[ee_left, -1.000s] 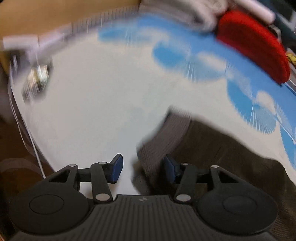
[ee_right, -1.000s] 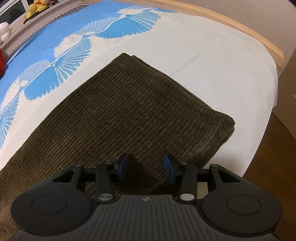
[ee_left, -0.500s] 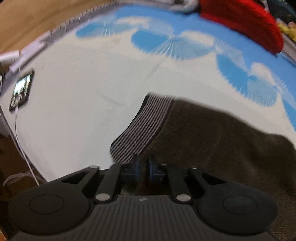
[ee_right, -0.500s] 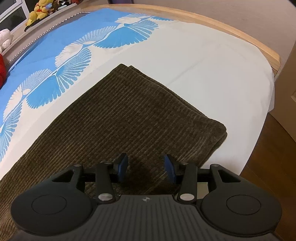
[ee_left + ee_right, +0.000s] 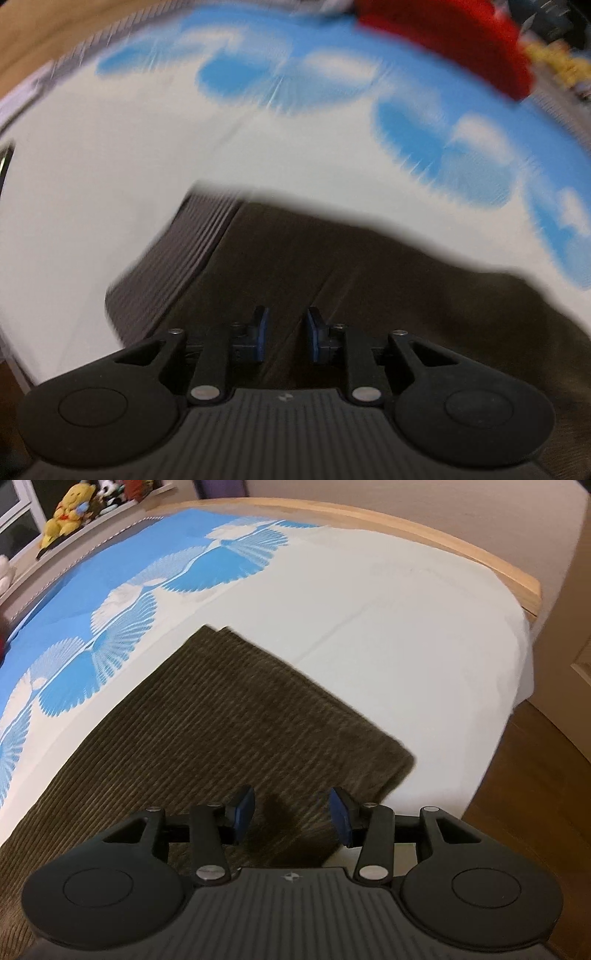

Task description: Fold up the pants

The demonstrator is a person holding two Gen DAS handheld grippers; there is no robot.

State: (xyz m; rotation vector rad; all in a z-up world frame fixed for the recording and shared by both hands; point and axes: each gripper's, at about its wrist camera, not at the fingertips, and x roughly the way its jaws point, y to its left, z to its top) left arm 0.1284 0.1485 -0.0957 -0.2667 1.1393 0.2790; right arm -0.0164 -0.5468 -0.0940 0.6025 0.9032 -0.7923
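Note:
Dark brown corduroy pants [image 5: 221, 716] lie flat on the bed, folded lengthwise, with the leg end [image 5: 402, 760] toward the foot of the bed. In the blurred left wrist view, the striped waistband [image 5: 173, 266] lies left of my left gripper [image 5: 285, 334]. That gripper hovers over the pants [image 5: 369, 295] just past the waistband. Its jaws stand at a narrow gap, and no pinched fold shows between the pads. My right gripper [image 5: 291, 814] stands open above the near edge of the leg end, with only shadowed fabric under the gap.
The bed sheet [image 5: 388, 627] is white with blue fan shapes. A red cushion [image 5: 461, 40] lies at the far side. Plush toys [image 5: 64, 511] sit on a ledge behind. The wooden bed frame [image 5: 406, 524] and brown floor [image 5: 535, 794] border the mattress on the right.
The left jaws narrowed from wide open to a small gap. The left gripper shifted from the waistband corner onto the pants body. The right gripper drifted slightly, still open.

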